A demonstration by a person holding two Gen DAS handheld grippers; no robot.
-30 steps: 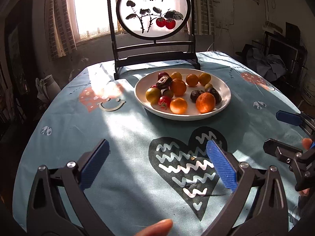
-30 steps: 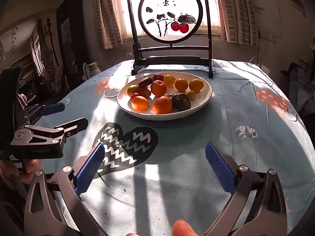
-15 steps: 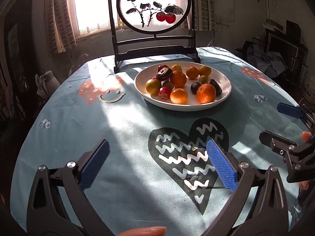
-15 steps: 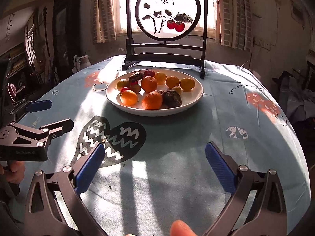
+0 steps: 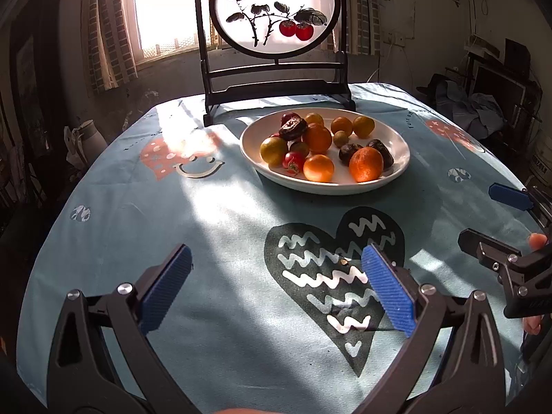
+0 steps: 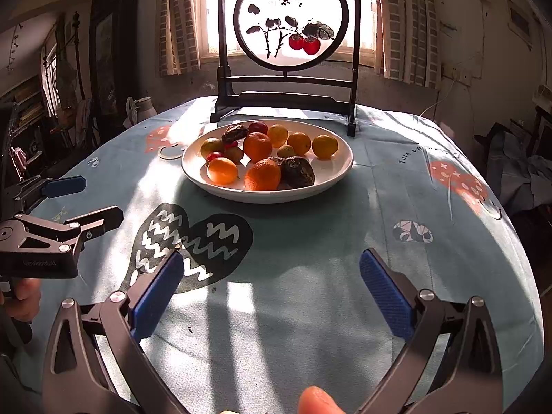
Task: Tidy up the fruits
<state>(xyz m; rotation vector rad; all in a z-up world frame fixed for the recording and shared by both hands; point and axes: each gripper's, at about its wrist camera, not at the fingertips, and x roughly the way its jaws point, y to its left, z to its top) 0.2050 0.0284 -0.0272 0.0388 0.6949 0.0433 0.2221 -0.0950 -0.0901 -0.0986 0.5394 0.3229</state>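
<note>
Fruit (image 5: 317,145) sits heaped on a white plate (image 5: 396,172) toward the far side of the table (image 5: 224,227), before a painted screen (image 5: 276,10). Left gripper (image 5: 276,283) and right gripper (image 6: 269,289) hover nearer, fingers wide apart, holding nothing.

Setting: a lived-in room of a home, used for dining or sitting. Indicators: a round table covered by a light blue printed tablecloth (image 5: 220,227); a white plate (image 6: 331,176) of mixed fruit; a decorative round screen (image 6: 289,17) painted with persimmons and calligraphy, on a dark wooden stand, placed in front of a sunlit window (image 5: 165,10) with checked curtains (image 6: 179,20). Shelves with books (image 6: 31,110) line one wall. Clothing is heaped (image 5: 472,103) beside dark furniture. A white jug (image 6: 143,107) stands beyond the table.
</note>
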